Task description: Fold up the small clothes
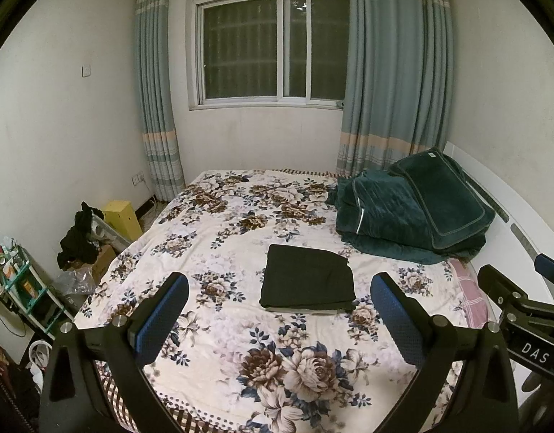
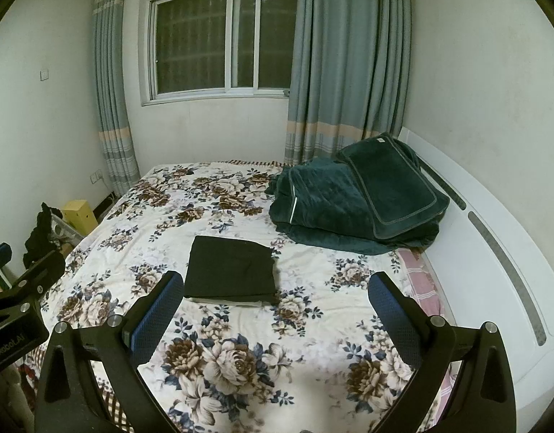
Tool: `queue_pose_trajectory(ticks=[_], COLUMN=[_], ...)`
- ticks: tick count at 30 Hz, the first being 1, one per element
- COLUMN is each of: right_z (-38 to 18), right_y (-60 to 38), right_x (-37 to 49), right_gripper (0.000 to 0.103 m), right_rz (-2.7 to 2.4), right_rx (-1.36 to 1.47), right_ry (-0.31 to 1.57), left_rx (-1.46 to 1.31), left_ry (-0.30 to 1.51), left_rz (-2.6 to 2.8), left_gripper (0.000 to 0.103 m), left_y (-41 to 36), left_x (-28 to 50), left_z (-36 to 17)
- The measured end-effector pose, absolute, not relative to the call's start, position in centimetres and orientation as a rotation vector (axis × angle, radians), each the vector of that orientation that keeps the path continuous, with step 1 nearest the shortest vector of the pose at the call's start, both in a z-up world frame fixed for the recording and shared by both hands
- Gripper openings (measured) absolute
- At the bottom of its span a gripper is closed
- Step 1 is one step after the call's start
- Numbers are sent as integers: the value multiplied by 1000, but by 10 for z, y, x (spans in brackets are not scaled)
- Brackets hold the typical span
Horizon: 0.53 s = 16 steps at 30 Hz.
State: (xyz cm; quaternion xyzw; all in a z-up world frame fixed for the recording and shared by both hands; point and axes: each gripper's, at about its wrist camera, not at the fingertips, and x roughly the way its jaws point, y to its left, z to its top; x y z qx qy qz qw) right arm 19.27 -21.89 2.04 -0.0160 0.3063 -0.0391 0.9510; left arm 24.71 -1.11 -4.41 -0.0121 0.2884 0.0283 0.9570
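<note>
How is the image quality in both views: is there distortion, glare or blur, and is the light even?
Left wrist view: strong fisheye bending, black corners, dim greenish indoor light, the window dark; the black folded garment shows little detail. Right wrist view: same curvature, the headboard bows; no glare, and the left gripper sits at the edge.

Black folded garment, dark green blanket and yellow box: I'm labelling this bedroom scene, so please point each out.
Black folded garment (image 1: 307, 277): left wrist view, middle of its top face.
Dark green blanket (image 2: 327, 204): right wrist view, quilted front fold.
Yellow box (image 1: 123, 218): left wrist view, its front side.
</note>
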Motion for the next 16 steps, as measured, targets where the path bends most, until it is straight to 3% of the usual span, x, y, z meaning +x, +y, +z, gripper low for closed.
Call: queue_pose_trajectory(ticks=[16], right_z=[19], right_y=[-217], right_x=[189], right_gripper=[103], right_rz=[-87], right_rx=[-33], right_ry=[620], left_rx=[-26], left_ry=[571], left_rz=[62], left_gripper=[103], left_y=[-9], left_x=[246], left_z=[-38])
